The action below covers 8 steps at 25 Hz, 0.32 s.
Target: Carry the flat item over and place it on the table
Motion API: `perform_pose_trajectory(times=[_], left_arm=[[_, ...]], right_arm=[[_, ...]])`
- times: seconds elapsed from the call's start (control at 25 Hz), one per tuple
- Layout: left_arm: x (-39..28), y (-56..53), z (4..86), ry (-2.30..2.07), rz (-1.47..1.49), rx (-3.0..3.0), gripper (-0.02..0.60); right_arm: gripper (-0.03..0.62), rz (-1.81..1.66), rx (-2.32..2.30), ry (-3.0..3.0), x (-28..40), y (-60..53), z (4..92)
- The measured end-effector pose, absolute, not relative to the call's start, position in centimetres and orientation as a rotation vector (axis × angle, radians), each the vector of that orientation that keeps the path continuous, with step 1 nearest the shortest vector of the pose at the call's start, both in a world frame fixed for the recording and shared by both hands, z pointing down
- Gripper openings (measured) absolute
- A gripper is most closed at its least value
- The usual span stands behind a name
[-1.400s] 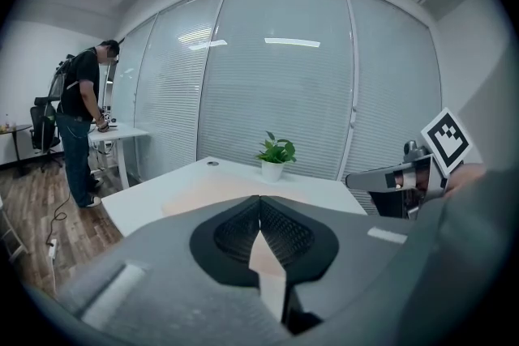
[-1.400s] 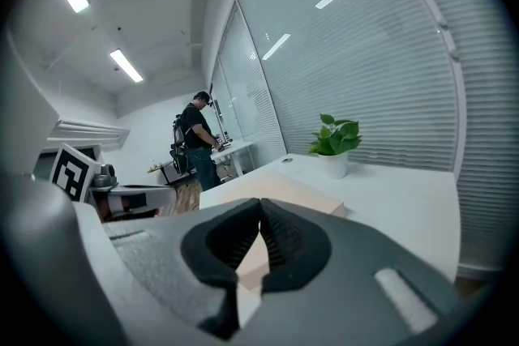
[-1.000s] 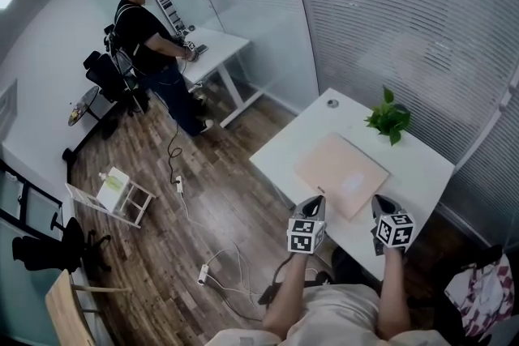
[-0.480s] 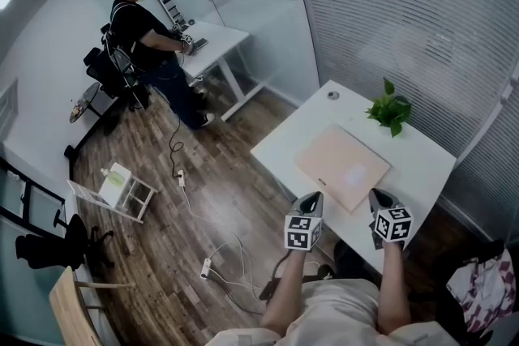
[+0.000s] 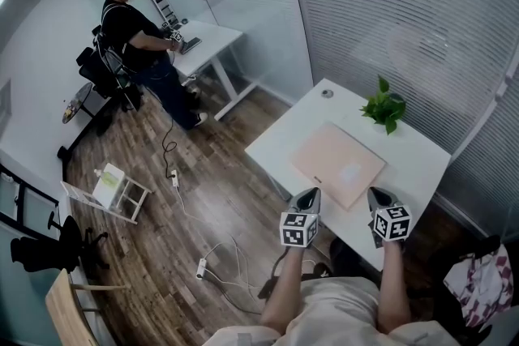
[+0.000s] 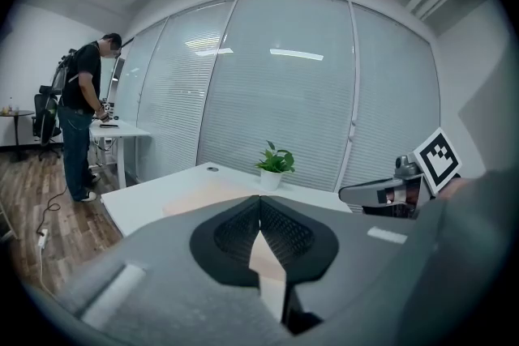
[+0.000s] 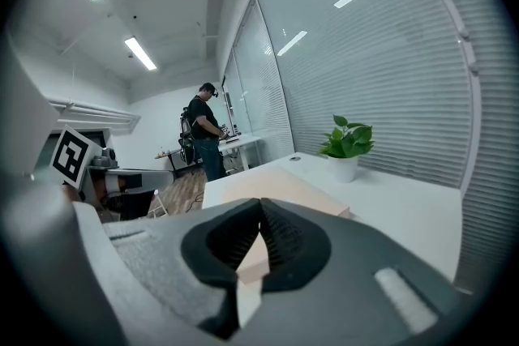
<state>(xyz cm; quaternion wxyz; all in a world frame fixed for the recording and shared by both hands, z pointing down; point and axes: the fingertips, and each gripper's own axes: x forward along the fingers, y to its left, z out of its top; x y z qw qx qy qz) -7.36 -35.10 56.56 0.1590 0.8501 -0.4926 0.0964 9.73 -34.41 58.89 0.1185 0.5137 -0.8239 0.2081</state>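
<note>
The flat item (image 5: 336, 164) is a pale pink board lying flat on the white table (image 5: 418, 162). It also shows in the left gripper view (image 6: 199, 194) and the right gripper view (image 7: 280, 182). My left gripper (image 5: 310, 194) hangs at the table's near edge, just short of the board's near corner; its jaws (image 6: 259, 202) are shut with nothing between them. My right gripper (image 5: 375, 194) sits beside it over the table's front edge, jaws (image 7: 261, 207) also shut and empty. Neither touches the board.
A small potted plant (image 5: 383, 108) stands at the table's far side. Glass walls with blinds close off the back and right. A person (image 5: 134, 32) works at a far desk (image 5: 207, 40). Cables and a power strip (image 5: 201, 267) lie on the wood floor, near a white rack (image 5: 109, 190).
The head view has drifted slightly. Both grippers and the board keep their places.
</note>
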Motion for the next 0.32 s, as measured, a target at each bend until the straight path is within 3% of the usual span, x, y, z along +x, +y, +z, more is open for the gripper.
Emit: perform_pose_trajectory(times=[0.32], left_arm=[[-6.88,-34.97,56.41,-1.380,0.259,2.444,0.007]], right_arm=[[0.001,0.600,1.508,-2.403,10.06,-34.38,58.71]])
